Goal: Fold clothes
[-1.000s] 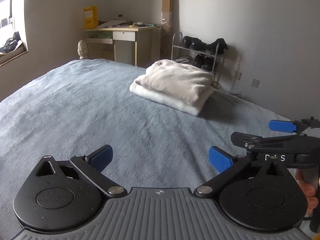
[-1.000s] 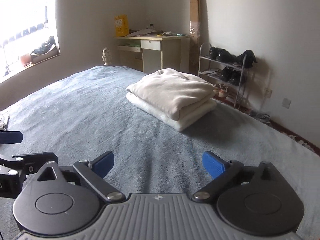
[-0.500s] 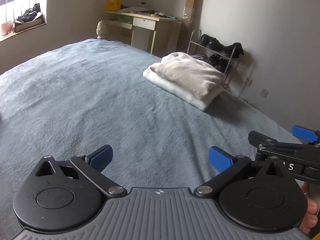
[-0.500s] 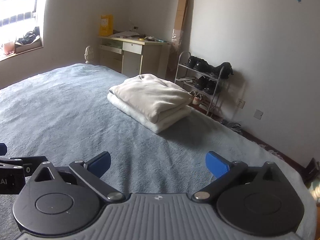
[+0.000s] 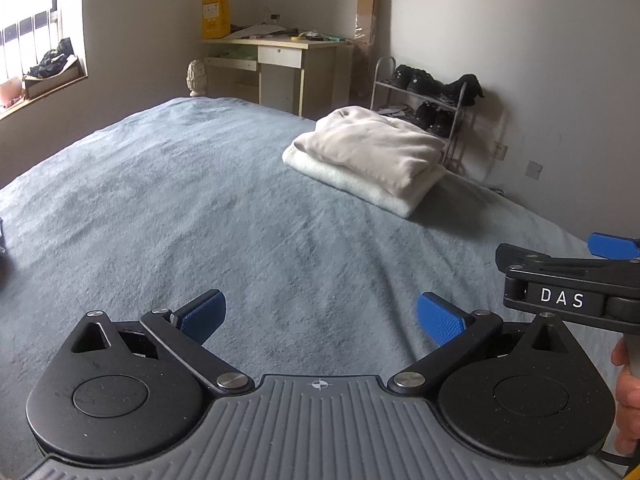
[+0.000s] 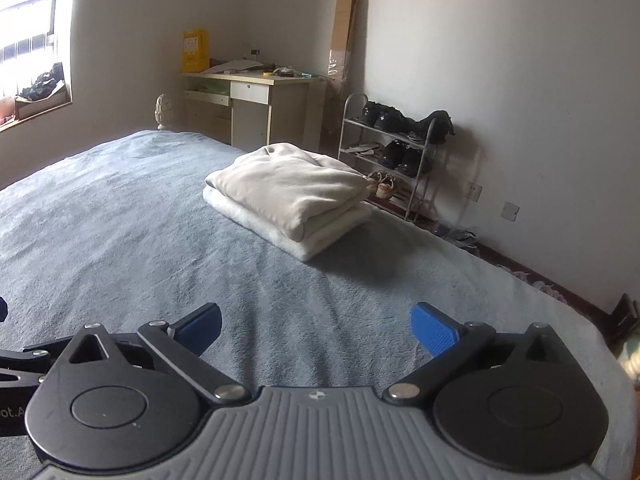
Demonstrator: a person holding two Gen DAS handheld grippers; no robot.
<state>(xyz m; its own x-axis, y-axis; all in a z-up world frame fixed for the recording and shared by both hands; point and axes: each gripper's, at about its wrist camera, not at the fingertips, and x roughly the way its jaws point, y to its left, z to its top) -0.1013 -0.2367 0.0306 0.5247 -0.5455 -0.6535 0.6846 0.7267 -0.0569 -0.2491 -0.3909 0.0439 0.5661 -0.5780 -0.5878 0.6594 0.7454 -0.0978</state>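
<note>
On the far right part of the grey-blue bed (image 5: 200, 208), in the left wrist view, we see the folded clothes (image 5: 368, 152): a beige garment stacked squarely on a white one, the long axis of the pile running from the upper left toward the lower right, its rounded fold facing us and to the right. Our left gripper (image 5: 320, 316) hovers above bare bedding well short of the pile, jaws spread wide, blue pads (image 5: 440, 318) holding nothing. At the right edge the right gripper (image 5: 568, 280) juts in sideways, a hand (image 5: 626, 392) wrapped on its handle. In the right wrist view the same pile (image 6: 288, 192) sits straight ahead of centre, slanting the same way, near the bed's far edge with the shoe rack (image 6: 392, 152) behind it. Our right gripper (image 6: 316, 328) is level over the bedding, its fingers released and far apart, empty; part of the left gripper shows at the lower left edge.
</note>
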